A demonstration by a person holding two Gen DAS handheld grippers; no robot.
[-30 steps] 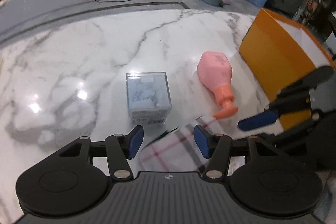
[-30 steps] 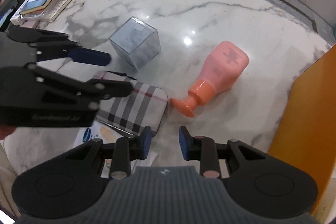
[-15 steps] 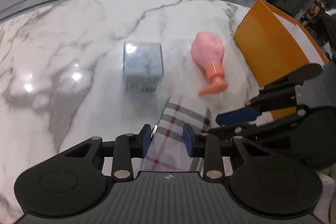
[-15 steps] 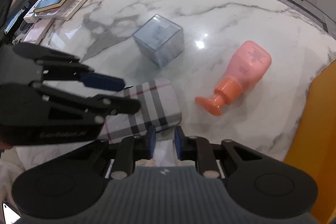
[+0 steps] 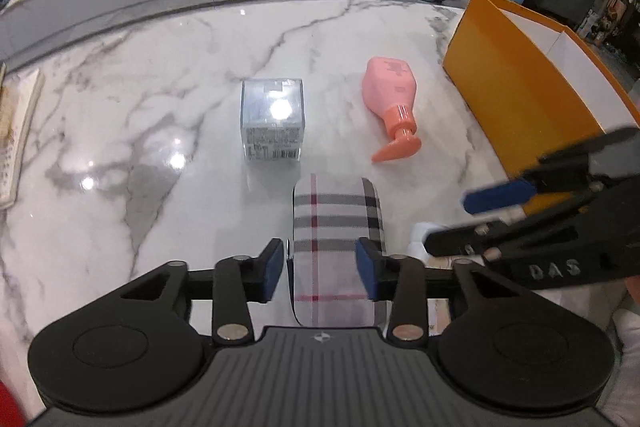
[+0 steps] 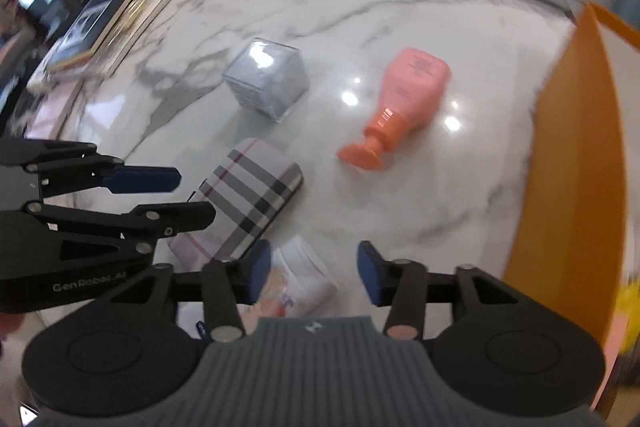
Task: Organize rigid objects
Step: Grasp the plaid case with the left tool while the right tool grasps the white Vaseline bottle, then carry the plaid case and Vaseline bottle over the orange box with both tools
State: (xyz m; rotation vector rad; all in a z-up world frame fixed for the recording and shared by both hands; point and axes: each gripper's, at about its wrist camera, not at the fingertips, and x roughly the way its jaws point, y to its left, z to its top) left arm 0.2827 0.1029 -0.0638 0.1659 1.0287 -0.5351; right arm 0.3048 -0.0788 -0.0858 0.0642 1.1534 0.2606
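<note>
Ahead we find bare marble table (image 5: pixel 120 131) at left — open passage. The clear cube box (image 5: pixel 273 119) and pink pump bottle (image 5: pixel 390 99) lie well apart, a free lane between; the orange bin (image 5: pixel 516 83) walls off the right.

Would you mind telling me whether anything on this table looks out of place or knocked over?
Yes: the pink pump bottle lies on its side on the marble table, nozzle toward the cameras, between the clear cube box and the orange box. No spill is visible.
</note>
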